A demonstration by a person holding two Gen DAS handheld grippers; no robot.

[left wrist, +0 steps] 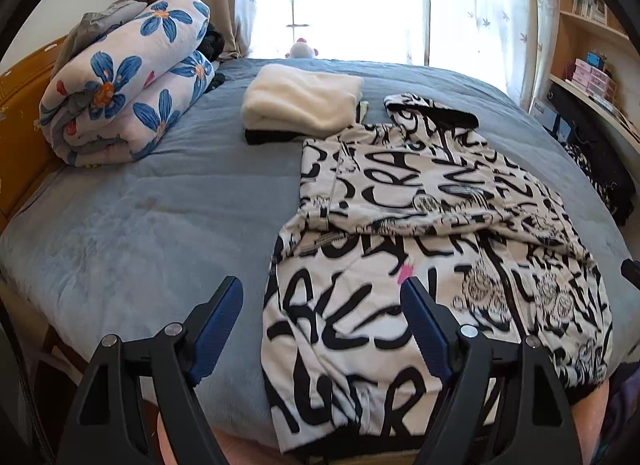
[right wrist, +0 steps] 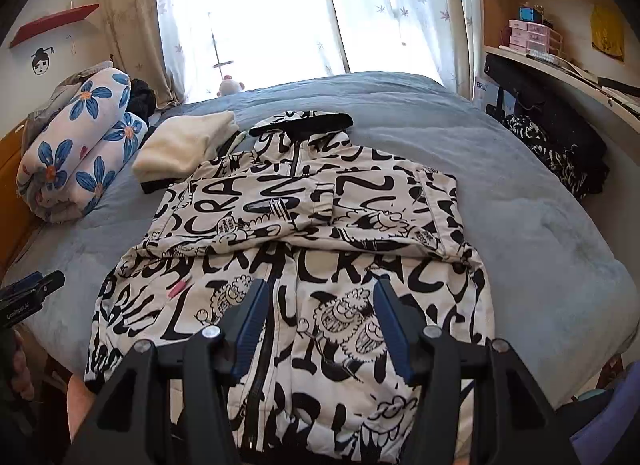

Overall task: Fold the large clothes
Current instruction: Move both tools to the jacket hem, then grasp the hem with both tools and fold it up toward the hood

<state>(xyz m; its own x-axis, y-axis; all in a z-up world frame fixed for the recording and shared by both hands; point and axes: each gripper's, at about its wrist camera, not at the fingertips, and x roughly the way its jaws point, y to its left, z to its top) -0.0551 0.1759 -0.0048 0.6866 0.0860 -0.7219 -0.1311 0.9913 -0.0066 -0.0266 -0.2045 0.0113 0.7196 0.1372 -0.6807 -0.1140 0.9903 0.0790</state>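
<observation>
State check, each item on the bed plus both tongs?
Jacket: flat, zipped, sleeves folded across chest.
White garment: folded, stacked on something black.
Quilt: rolled up.
Left tongs: open, empty.
Right tongs: open, empty.

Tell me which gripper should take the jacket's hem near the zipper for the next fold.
Right. The right gripper hangs open directly over the jacket with the zipper just inside its span, while the left gripper straddles the jacket's left edge.
</observation>
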